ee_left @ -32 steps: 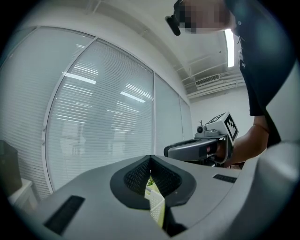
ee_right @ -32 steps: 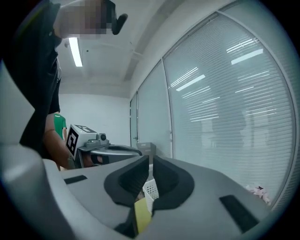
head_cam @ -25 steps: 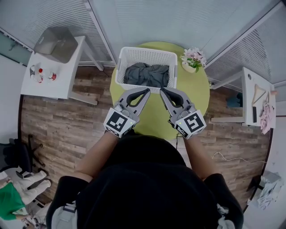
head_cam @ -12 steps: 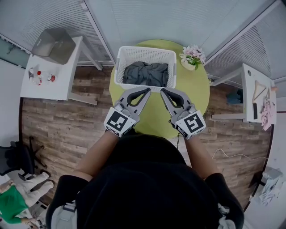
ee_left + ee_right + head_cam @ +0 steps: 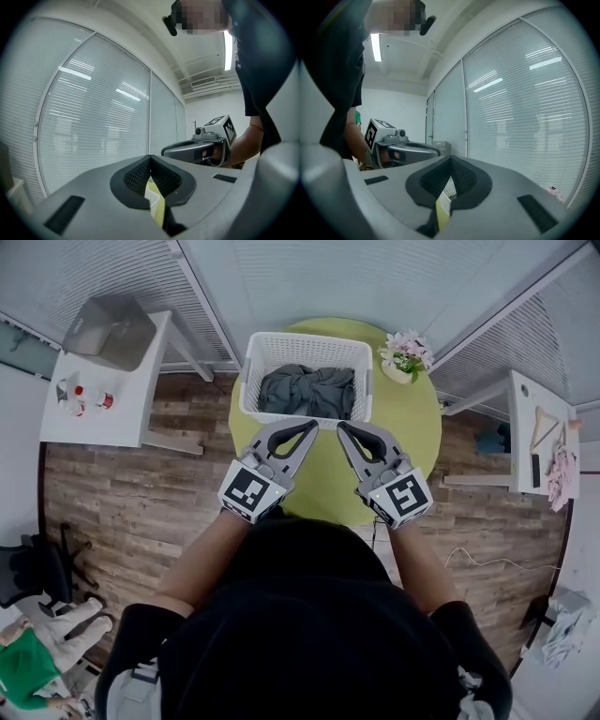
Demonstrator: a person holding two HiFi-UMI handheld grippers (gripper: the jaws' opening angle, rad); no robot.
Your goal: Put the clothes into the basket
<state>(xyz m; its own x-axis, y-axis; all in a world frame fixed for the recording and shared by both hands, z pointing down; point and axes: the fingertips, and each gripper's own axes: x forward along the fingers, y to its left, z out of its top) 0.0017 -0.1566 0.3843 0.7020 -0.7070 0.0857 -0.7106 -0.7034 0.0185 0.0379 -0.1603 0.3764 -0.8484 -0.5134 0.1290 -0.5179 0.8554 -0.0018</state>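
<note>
- The dark grey clothes lie bunched inside the white slatted basket, which stands on the far half of the round yellow-green table. No garment shows on the bare tabletop.
- The left gripper hovers over the table just short of the basket's near rim. Its own view shows the ribbed pads meeting at the tips with nothing between them.
- The right gripper hangs beside it, level with it, pressed fully together and likewise empty. The two tips point inward toward each other, near but apart.
- Judged from how things lie, the placing step looks finished and the hands are at rest in front of the basket. If another garment is to go in, the next move calls for parting the jaws and reaching away from the table, since none lies within reach here.
- Room: a clear strip of tabletop runs between the basket and the person's body, enough for both grippers to draw back or swing outward.
- Edges to mind: the basket's near rim just ahead of the tips, the flower pot just beside the basket's far right corner, and the table's curved edge on either side.
</note>
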